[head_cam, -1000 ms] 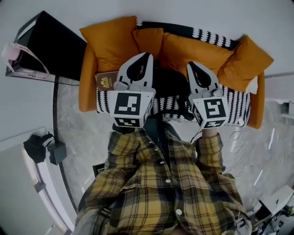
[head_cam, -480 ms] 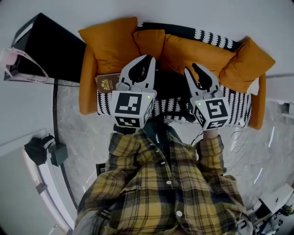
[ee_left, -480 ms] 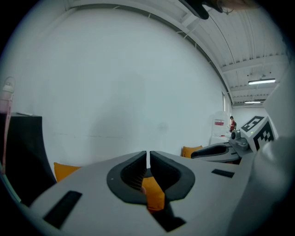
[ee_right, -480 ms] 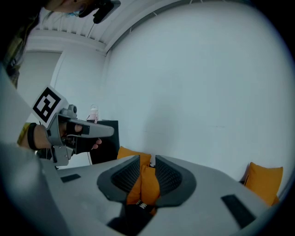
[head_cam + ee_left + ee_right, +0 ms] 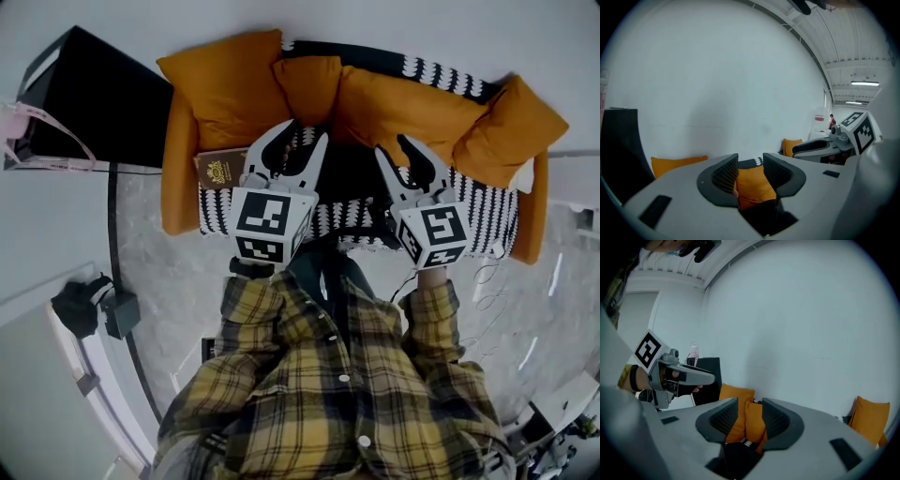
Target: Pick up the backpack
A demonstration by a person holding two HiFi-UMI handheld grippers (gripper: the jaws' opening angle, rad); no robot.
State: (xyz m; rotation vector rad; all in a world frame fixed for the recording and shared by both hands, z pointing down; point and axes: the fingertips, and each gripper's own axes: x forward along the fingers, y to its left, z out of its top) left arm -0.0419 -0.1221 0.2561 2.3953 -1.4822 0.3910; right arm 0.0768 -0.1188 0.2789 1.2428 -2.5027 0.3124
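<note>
L gripper [image 5: 307, 131]: jaws part-open, just been opening; nothing clamped. Pads clear of everything.
R gripper [image 5: 393, 145]: same, jaws part-open, just been opening, nothing held.
Backpack [image 5: 349, 173]: black, on the sofa [image 5: 178, 178] seat, mid-sofa, against the orange cushions [image 5: 225, 80]. Sits on the black/white patterned throw [image 5: 483, 211].
Backpack vs grippers (head view): lies betw. the two grippers, L gripper just to its left, R gripper just to its right. Both point toward the sofa back, tilted down. Contact: can't tell from above.
L gripper view: gap betw. jaws frames an orange cushion further back; dark bulk low in the gap [image 5: 761, 216] reads as the backpack, below and in front of the pads, not betw. them.
R gripper view: same layout; orange cushions thru the gap, dark bulk [image 5: 737, 456] at the bottom, under the pads.
Other: brown booklet w/ gold emblem [image 5: 220, 169] on the seat, left of L gripper. Black cabinet [image 5: 94, 94] beside the sofa's left end.
Person: plaid shirt [image 5: 328, 394], standing at the sofa front.
</note>
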